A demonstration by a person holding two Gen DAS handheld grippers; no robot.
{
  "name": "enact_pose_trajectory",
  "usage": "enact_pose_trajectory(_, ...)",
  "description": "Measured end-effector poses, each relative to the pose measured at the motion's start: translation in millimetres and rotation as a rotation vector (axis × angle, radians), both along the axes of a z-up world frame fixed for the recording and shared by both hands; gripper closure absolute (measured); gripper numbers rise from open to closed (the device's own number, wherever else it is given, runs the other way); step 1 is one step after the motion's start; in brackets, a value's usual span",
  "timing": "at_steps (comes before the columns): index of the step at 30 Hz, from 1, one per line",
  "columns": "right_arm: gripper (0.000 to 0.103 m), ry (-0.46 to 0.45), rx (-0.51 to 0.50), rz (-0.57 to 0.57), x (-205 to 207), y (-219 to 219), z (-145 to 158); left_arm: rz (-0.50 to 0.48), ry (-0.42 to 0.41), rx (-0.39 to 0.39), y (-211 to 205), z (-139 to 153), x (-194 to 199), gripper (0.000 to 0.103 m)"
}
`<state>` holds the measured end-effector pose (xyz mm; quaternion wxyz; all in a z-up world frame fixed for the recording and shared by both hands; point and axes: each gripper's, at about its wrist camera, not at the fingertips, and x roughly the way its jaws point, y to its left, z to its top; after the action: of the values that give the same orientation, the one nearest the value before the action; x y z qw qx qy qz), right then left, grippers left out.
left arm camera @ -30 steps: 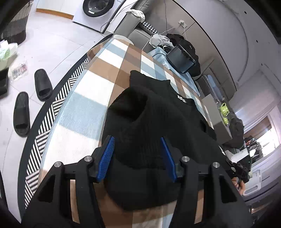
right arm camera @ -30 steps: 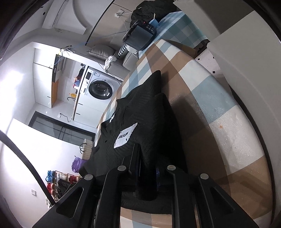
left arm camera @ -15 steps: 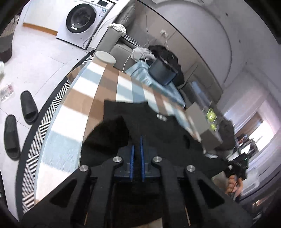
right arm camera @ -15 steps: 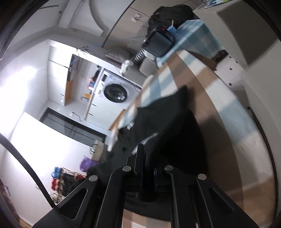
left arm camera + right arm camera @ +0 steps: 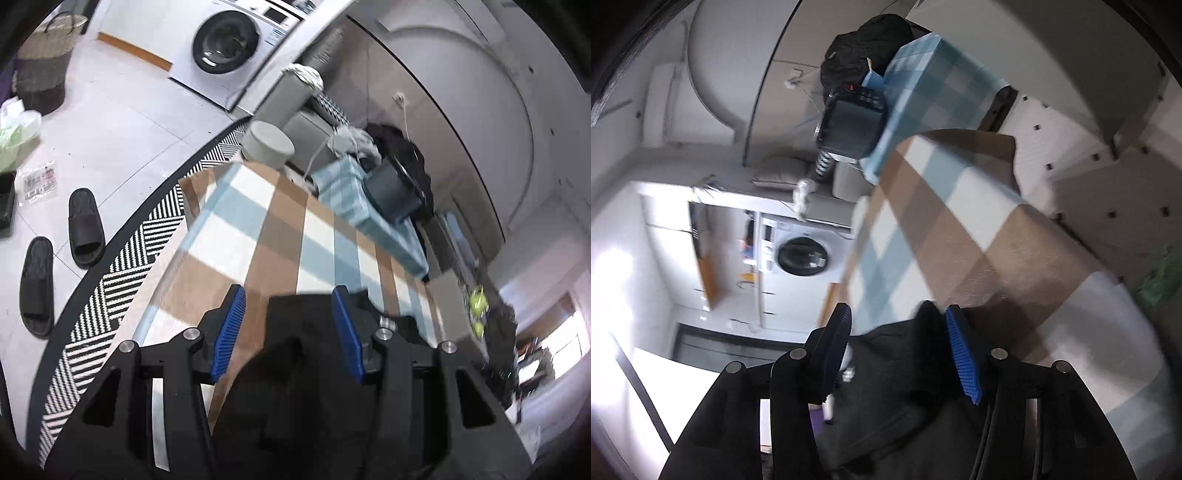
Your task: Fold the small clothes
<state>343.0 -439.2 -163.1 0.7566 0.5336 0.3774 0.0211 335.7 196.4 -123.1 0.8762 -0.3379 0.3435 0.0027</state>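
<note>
Both jaws are opening: left gripper (image 5: 288, 332) and right gripper (image 5: 901, 347) straddle the soft, light black garment (image 5: 295, 387), pads clear; regrip it at a folded edge.

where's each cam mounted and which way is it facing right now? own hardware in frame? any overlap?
Left wrist: on the left gripper, looking down along its opening fingers across the checked tablecloth; black garment between them.
Right wrist: on the right gripper, rolled, same direction; fingers also opening over the garment.
Shared: tablecloth, garment, washing machine, dark box.
</note>
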Motion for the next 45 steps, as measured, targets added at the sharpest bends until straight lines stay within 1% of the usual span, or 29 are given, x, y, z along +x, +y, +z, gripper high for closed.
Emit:
enact_pose_trajectory(2, 0.049, -0.022, -0.007, 0.030, -7, 4, 5, -0.030, -0.003, 0.014, -9, -1, -10, 0.056)
enact_pose_trajectory(3, 0.049, -0.031, -0.019, 0.045, -11, 8, 7, -0.056, 0.003, 0.020, -17, -3, -16, 0.052)
enact_pose_trajectory(7, 0.049, -0.027, -0.028, 0.105, -28, 28, 5, -0.141, 0.041, 0.024, -45, -13, -32, 0.051)
enact_pose_trajectory(10, 0.049, 0.000, -0.044, 0.184, -33, 57, 1, -0.185, 0.047, 0.017, -67, -16, -43, 0.051)
enact_pose_trajectory(14, 0.049, 0.025, -0.111, 0.291, -27, 97, -3, -0.219, 0.047, 0.012, -87, -17, -52, 0.048)
enact_pose_trajectory(17, 0.046, 0.069, -0.174, 0.291, -14, 111, -8, -0.225, 0.064, 0.016, -95, -19, -56, 0.048)
enact_pose_trajectory(22, 0.045, 0.070, -0.201, 0.276, 11, 120, -6, -0.257, 0.052, 0.020, -105, -13, -68, 0.048)
enact_pose_trajectory(24, 0.045, 0.090, -0.211, 0.271, 21, 122, -8, -0.269, 0.056, 0.021, -109, -12, -70, 0.048)
enact_pose_trajectory(28, 0.045, 0.080, -0.217, 0.296, 38, 131, -5, -0.309, 0.069, 0.026, -120, -12, -73, 0.048)
enact_pose_trajectory(31, 0.045, 0.026, -0.219, 0.317, 50, 138, 9, -0.351, 0.074, 0.039, -131, -9, -71, 0.048)
enact_pose_trajectory(34, 0.044, -0.024, -0.238, 0.304, 68, 141, 22, -0.381, 0.070, 0.052, -139, -6, -69, 0.048)
enact_pose_trajectory(37, 0.044, 0.036, -0.265, 0.272, 90, 138, 22, -0.399, 0.076, 0.059, -144, -4, -66, 0.048)
enact_pose_trajectory(38, 0.044, 0.066, -0.264, 0.268, 92, 137, 20, -0.411, 0.084, 0.057, -146, -5, -66, 0.048)
enact_pose_trajectory(40, 0.044, 0.061, -0.237, 0.282, 86, 137, 19, -0.446, 0.102, 0.039, -150, -9, -64, 0.046)
enact_pose_trajectory(41, 0.044, 0.059, -0.235, 0.295, 77, 137, 20, -0.478, 0.113, 0.017, -153, -13, -63, 0.044)
enact_pose_trajectory(42, 0.044, 0.060, -0.240, 0.303, 70, 138, 20, -0.495, 0.121, 0.006, -155, -17, -62, 0.041)
enact_pose_trajectory(45, 0.044, 0.083, -0.224, 0.304, 42, 136, 16, -0.499, 0.171, 0.000, -163, -32, -58, 0.040)
